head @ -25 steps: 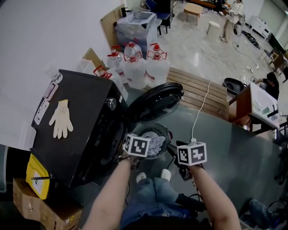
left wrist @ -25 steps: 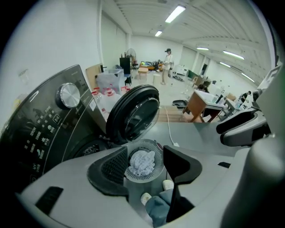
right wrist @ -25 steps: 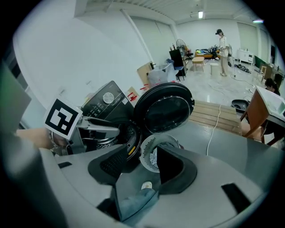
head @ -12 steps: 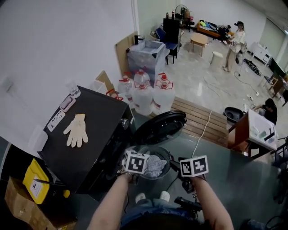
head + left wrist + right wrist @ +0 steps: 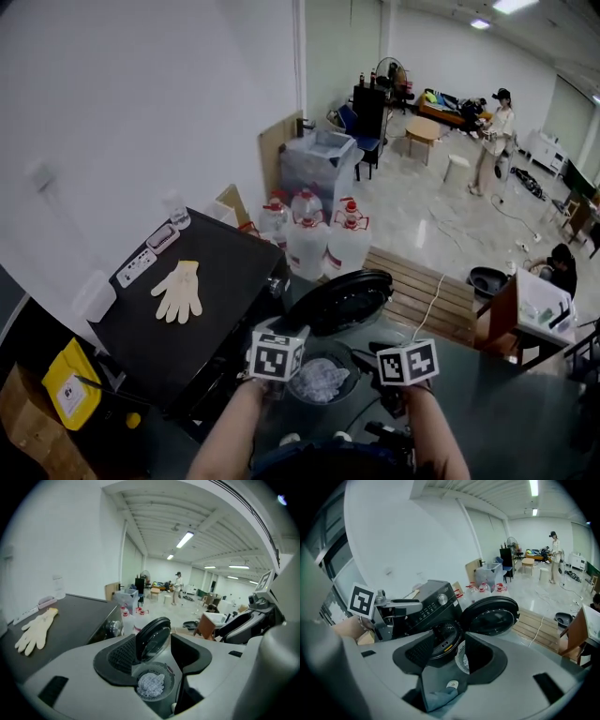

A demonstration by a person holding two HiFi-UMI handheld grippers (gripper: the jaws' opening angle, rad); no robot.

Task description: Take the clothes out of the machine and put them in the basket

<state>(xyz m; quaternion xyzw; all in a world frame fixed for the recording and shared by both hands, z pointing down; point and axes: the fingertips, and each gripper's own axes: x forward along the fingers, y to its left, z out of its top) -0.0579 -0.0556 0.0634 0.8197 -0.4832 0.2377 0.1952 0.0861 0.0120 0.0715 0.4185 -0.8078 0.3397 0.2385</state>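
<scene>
Pale clothes (image 5: 151, 685) in basket (image 5: 167, 673) past left gripper (image 5: 153, 652), drum (image 5: 440, 635) (hidden from head view) past right gripper (image 5: 450, 654), both jaws released.

Left gripper (image 5: 153, 660) and right gripper (image 5: 457, 656), both higher above the basket (image 5: 168, 676) than a second ago.
</scene>
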